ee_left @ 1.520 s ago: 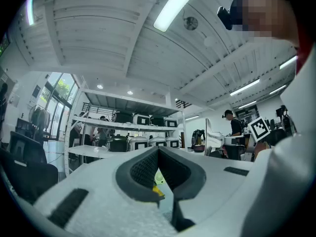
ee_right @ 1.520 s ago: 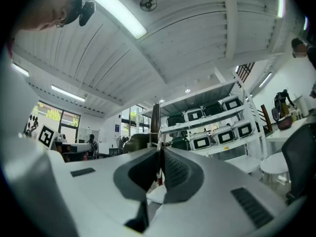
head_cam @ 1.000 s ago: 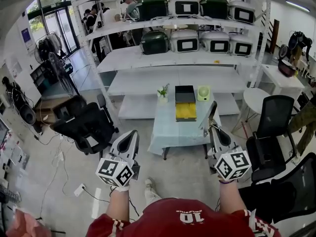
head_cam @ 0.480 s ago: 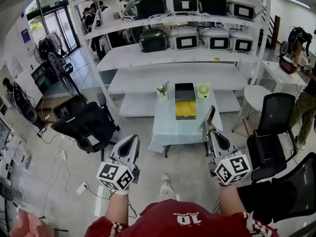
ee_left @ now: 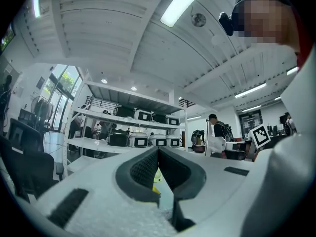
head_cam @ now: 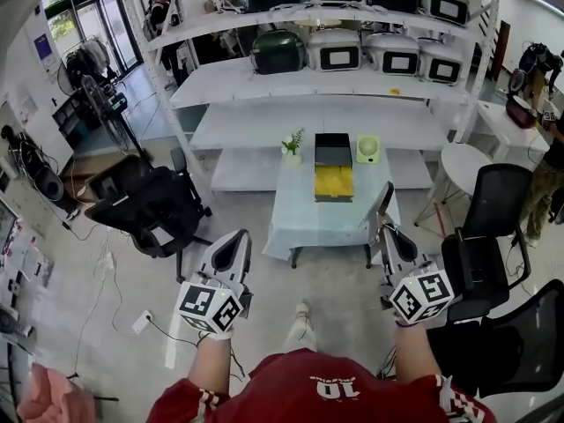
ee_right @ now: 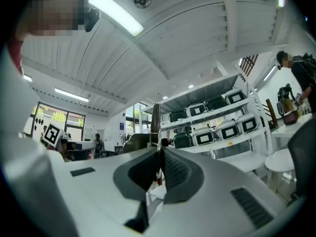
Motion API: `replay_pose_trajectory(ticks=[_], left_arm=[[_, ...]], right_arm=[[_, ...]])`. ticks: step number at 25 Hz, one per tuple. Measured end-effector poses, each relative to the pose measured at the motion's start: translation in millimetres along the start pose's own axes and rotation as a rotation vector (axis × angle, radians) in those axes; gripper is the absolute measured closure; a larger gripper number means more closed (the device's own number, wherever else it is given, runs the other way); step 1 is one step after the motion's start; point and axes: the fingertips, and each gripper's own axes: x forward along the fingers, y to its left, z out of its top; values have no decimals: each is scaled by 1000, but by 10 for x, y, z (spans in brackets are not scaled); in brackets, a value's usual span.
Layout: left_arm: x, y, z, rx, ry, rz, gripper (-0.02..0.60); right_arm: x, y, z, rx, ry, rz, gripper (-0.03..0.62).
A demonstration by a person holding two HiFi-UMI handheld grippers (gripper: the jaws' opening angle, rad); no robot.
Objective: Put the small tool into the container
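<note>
The small tool, a thin dark strip, is clamped between the jaws of the right tongs and stands up beyond their tips. The left tongs are closed tip to tip on nothing. The container, a black open box with a yellow-lined section at the end nearer the tongs, lies on the table. It is ahead of both tongs and well apart from them, a little to the left of the right tongs' line. A small potted plant stands just beside it on the left tongs' side, and a pale green round object on the right tongs' side.

The step in hand is judged to be the carry to the table. Since the tool seems to be held only by its lower end, the grip should be kept firm so that it cannot pivot. The right tongs should be brought over the yellow-lined section and tipped forward until the free end is down inside the walls. The jaws should be parted only then, so that the tool is laid in and not dropped. The plant and the green object should be kept clear of. The container could be steadied by the left tongs if it slides.
</note>
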Motion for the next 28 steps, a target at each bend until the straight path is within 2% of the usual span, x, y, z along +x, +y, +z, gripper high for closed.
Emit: replay_pose_trajectory(ticks=[6, 14, 22, 28], left_arm=[[282, 104, 26, 52, -35, -13, 583], [900, 358, -22, -15, -61, -77, 582], [1579, 781, -159, -21, -17, -105, 581], [2017, 1027, -166, -30, 1, -156, 581]], right_arm=[[234, -145, -56, -32, 17, -25, 589], [837, -372, -118, -18, 46, -46, 588], [1548, -629, -185, -13, 89, -54, 588], [2032, -738, -224, -9, 108, -59, 588]])
